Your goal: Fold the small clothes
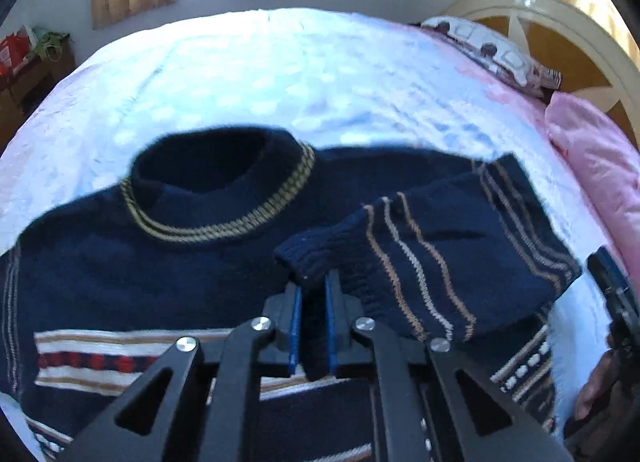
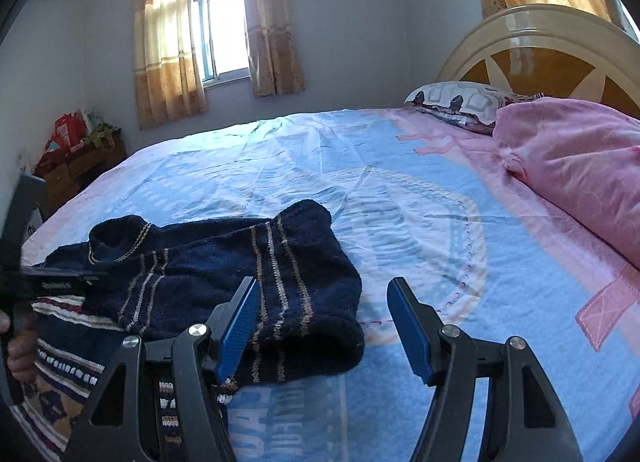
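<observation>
Navy knit sweater (image 1: 132, 262) lies flat on bed sheet (image 1: 280, 73), collar (image 1: 224, 197) w/ tan stripe rings pointing away from camera, patterned band across chest toward near edge. One sleeve (image 1: 424, 262) is folded in over the body, cuff end (image 1: 308, 258) toward sweater centre.

Left gripper (image 1: 313, 294): jaws drawn narrow, blue pads (image 1: 296, 326) nearly together, w/ dark knit of the cuff pinched between them. Cuff sits right at the fingertips; rest of sleeve runs off to the right of the gripper, resting on sweater body. Grip reads as closed on the cuff.

Right gripper (image 2: 322, 298): jaws stand wide, nothing between pads. Its left finger (image 2: 236, 330) is just beside or touching the folded sleeve shoulder area (image 2: 304, 302) — cannot tell contact for sure. Its right finger (image 2: 412, 334) is over bare sheet, apart from the garment. Sweater lies to left and ahead of this gripper, near bed's front-left part.

In the right wrist view, left gripper body (image 2: 24, 274) and part of a hand (image 2: 18, 346) show at left edge, over sweater's patterned hem.

Surroundings: pink duvet (image 2: 580, 165) bunched at right near headboard (image 2: 552, 57); patterned pillow (image 2: 460, 99) beyond it. Both well apart from sweater.
</observation>
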The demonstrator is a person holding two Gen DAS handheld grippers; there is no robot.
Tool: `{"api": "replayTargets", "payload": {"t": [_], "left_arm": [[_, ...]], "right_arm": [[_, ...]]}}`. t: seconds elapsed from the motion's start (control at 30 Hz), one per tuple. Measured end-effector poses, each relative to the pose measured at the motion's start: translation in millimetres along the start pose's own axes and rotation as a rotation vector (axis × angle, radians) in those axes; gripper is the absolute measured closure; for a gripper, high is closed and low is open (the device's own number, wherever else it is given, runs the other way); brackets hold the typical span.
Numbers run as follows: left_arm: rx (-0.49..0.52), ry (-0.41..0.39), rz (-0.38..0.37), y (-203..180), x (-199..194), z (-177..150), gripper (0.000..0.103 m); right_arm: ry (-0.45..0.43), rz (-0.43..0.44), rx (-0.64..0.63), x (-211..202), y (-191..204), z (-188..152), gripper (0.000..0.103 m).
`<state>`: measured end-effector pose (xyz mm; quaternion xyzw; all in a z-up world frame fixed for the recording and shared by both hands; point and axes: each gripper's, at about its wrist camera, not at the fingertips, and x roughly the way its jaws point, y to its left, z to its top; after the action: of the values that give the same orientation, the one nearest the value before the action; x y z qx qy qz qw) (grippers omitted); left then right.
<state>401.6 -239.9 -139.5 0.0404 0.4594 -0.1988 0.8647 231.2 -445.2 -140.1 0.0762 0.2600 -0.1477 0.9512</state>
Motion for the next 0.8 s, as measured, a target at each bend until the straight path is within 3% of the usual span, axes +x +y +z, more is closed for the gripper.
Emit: {"api": "replayTargets", "payload": {"t": [0.1, 0.3, 0.8], "left_arm": [[0.005, -0.040, 0.018, 16, -20, 8, 0.092], [0.004, -0.048, 0.053, 47, -37, 9, 0.092], [-0.023, 0.039, 0.152, 105, -35, -12, 0.092]], "right_arm": [[0.004, -0.004, 0.019, 1, -4, -1, 0.036], [0.009, -0.003, 0.037, 2, -9, 0, 0.036], [0.009, -0.007, 0.010, 2, -3, -2, 0.036]]}}
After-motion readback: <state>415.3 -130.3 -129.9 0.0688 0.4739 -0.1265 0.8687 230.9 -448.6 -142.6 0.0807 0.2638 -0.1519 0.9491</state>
